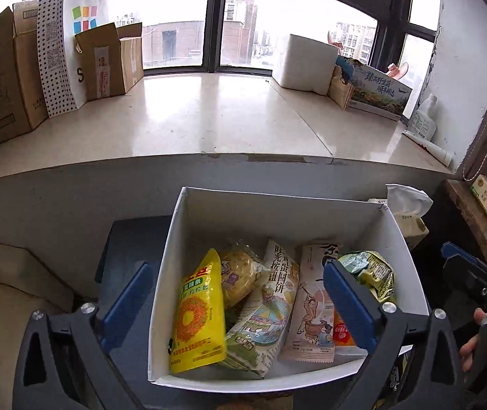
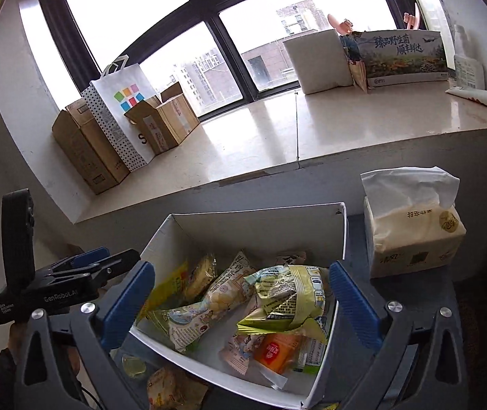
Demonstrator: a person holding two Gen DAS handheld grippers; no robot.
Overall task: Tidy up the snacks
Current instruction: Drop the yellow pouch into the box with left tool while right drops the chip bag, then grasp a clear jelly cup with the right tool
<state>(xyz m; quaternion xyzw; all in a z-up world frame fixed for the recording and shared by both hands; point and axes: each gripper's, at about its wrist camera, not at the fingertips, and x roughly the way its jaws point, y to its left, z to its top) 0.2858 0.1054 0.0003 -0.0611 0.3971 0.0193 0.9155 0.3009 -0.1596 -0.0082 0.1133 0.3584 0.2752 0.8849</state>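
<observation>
At lower centre of both wrist views, a white open-topped box (image 1: 170,273) sits on a dark surface below a pale stone window ledge (image 1: 209,116), holding the snacks in a loose heap. Seen from the left wrist, a yellow packet (image 1: 199,311) stands at the left of the box, its long axis running up the frame and its top tilted slightly right; beside it a pale biscuit pack (image 1: 267,307) and a cream illustrated sachet (image 1: 311,307) lie roughly parallel, also lengthwise up the frame, with a crumpled green bag (image 1: 373,273) at the right and an orange packet (image 1: 340,333) partly under it. Left gripper (image 1: 240,300) has its blue fingers (image 1: 129,299) spread wide and released, one outside the box's left wall, one over the snacks, gripping nothing. Right gripper (image 2: 243,300) is likewise spread and empty above the box, the green bag lying crosswise between its fingers without contact. Two more small packets (image 2: 171,389) lie outside the box at the bottom of the right wrist view. A tissue pack (image 2: 410,232) stands just right of the box. Cardboard cartons (image 1: 7,78) and a white paper bag (image 1: 82,37) line the ledge's left end.
</observation>
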